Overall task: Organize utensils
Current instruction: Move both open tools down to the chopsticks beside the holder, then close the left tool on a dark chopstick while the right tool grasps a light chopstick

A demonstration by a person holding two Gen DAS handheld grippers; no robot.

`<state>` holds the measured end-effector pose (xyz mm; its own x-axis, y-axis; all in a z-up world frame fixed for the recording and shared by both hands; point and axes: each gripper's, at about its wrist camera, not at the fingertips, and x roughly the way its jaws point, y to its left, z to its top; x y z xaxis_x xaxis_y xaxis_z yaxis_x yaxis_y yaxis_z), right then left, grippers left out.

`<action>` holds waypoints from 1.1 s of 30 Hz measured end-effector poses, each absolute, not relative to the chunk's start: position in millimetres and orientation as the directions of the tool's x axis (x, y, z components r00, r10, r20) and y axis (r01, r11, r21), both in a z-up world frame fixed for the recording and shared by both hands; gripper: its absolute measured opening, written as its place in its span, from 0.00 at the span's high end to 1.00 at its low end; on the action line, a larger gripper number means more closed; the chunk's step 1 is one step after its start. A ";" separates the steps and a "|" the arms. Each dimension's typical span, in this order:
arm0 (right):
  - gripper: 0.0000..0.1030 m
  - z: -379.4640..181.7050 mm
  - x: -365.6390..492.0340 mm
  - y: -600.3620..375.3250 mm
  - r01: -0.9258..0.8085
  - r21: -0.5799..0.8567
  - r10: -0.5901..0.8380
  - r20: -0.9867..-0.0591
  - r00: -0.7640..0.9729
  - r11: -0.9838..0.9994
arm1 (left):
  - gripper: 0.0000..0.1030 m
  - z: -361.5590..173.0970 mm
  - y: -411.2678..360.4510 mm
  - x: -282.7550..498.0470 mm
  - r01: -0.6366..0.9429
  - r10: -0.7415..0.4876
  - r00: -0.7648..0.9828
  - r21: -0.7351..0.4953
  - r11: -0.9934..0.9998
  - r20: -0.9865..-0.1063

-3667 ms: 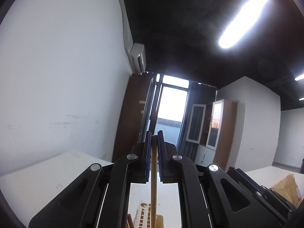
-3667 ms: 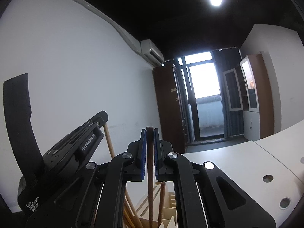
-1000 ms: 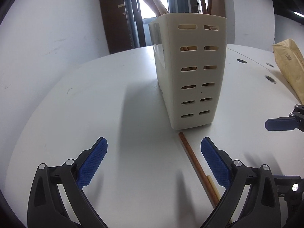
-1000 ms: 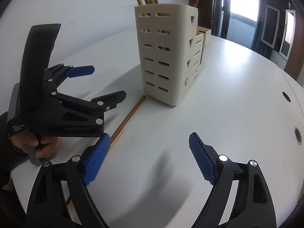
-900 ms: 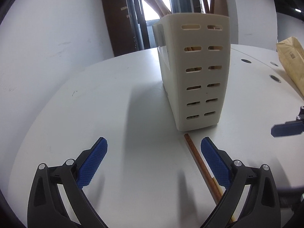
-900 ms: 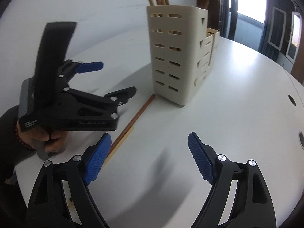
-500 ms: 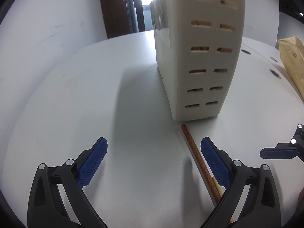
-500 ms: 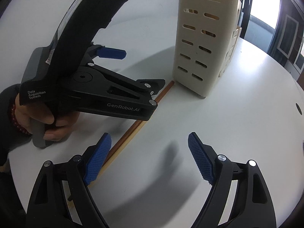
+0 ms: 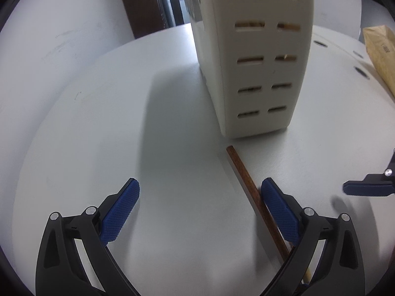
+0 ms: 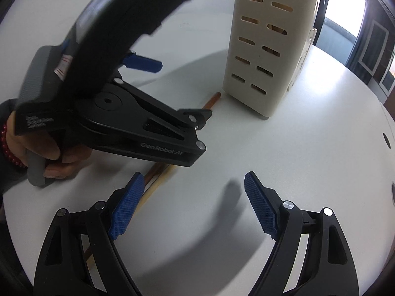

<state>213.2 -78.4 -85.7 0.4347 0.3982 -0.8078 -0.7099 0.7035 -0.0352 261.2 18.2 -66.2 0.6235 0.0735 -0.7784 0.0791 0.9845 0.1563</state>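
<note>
A cream slotted utensil holder stands on the white table with wooden sticks inside. A dark brown chopstick lies on the table, running from the holder's base toward me. A paler chopstick lies beside it. My left gripper is open and hangs low over the table. The brown chopstick passes just inside its right finger, untouched as far as I can see. My right gripper is open and empty, with both chopsticks by its left finger.
A brown paper bag lies at the table's right side. Round cable holes dot the table there. A hand with a red bead bracelet holds the left gripper. White wall lies behind.
Seconds ago both grippers were raised and shut on chopsticks. Now both are open and empty. Over the last second both sank toward the table, the left one drawing in over the lying chopsticks.
</note>
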 end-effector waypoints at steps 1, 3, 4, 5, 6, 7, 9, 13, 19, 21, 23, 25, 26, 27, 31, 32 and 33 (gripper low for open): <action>0.19 -86.7 215.5 -76.0 -0.705 -0.041 0.393 -0.806 0.442 0.708 | 0.06 -65.3 20.8 267.3 0.074 0.078 0.620 0.157 0.985 -0.781; 0.19 -87.3 221.3 -76.1 -0.693 -0.058 0.371 -0.811 0.453 0.719 | 0.06 -64.9 21.5 267.9 0.072 0.074 0.619 0.151 0.986 -0.782; 0.19 -86.3 225.9 -75.9 -0.691 -0.063 0.363 -0.814 0.453 0.720 | 0.06 -64.5 21.8 268.1 0.072 0.074 0.618 0.150 0.986 -0.782; 0.19 -87.4 227.2 -74.6 -0.692 -0.058 0.368 -0.813 0.451 0.720 | 0.06 -64.1 21.4 268.1 0.072 0.075 0.619 0.151 0.986 -0.782; 0.19 -87.4 228.0 -73.9 -0.692 -0.059 0.368 -0.813 0.452 0.719 | 0.06 -64.2 21.9 268.0 0.072 0.075 0.619 0.151 0.986 -0.782; 0.19 -87.3 228.8 -73.2 -0.692 -0.061 0.367 -0.812 0.453 0.720 | 0.06 -64.1 22.0 268.0 0.072 0.074 0.618 0.150 0.986 -0.783; 0.19 -88.5 228.1 -73.6 -0.692 -0.061 0.368 -0.812 0.453 0.719 | 0.06 -63.9 20.7 267.5 0.071 0.068 0.616 0.142 0.987 -0.785; 0.19 -87.9 227.7 -72.2 -0.692 -0.068 0.367 -0.808 0.461 0.719 | 0.17 -65.7 24.0 266.1 0.079 0.045 0.616 0.118 0.990 -0.786; 0.19 -88.2 225.3 -64.5 -0.661 -0.093 0.361 -0.776 0.516 0.745 | 0.39 -66.2 24.9 263.0 0.103 -0.011 0.617 0.067 0.992 -0.787; 0.20 -91.1 227.8 -62.5 -0.652 -0.100 0.349 -0.778 0.522 0.751 | 0.47 -66.2 23.7 261.6 0.112 -0.030 0.616 0.050 0.992 -0.787; 0.24 -95.1 229.9 -59.9 -0.640 -0.114 0.330 -0.781 0.530 0.760 | 0.60 -66.4 22.2 259.4 0.127 -0.057 0.614 0.028 0.992 -0.787; 0.28 -98.9 232.9 -58.3 -0.639 -0.107 0.327 -0.788 0.522 0.762 | 0.76 -66.7 18.9 256.9 0.135 -0.060 0.616 0.029 0.990 -0.785; 0.31 -99.1 233.4 -57.3 -0.639 -0.101 0.332 -0.787 0.520 0.762 | 0.80 -66.8 18.1 256.2 0.139 -0.061 0.617 0.032 0.990 -0.785; 0.33 -99.2 233.8 -56.6 -0.640 -0.095 0.336 -0.787 0.518 0.763 | 0.86 -66.8 17.7 255.8 0.139 -0.060 0.618 0.034 0.990 -0.784; 0.57 -98.3 232.5 -54.1 -0.643 -0.099 0.341 -0.781 0.523 0.760 | 0.90 -67.0 22.4 255.0 0.126 -0.064 0.618 0.019 0.992 -0.784; 0.59 -98.3 232.8 -53.7 -0.643 -0.099 0.341 -0.781 0.523 0.760 | 0.91 -66.8 24.2 256.3 0.122 -0.063 0.618 0.017 0.992 -0.784; 0.59 -98.5 233.4 -53.5 -0.642 -0.097 0.342 -0.781 0.523 0.760 | 0.92 -67.2 27.2 259.2 0.120 -0.062 0.618 0.016 0.993 -0.784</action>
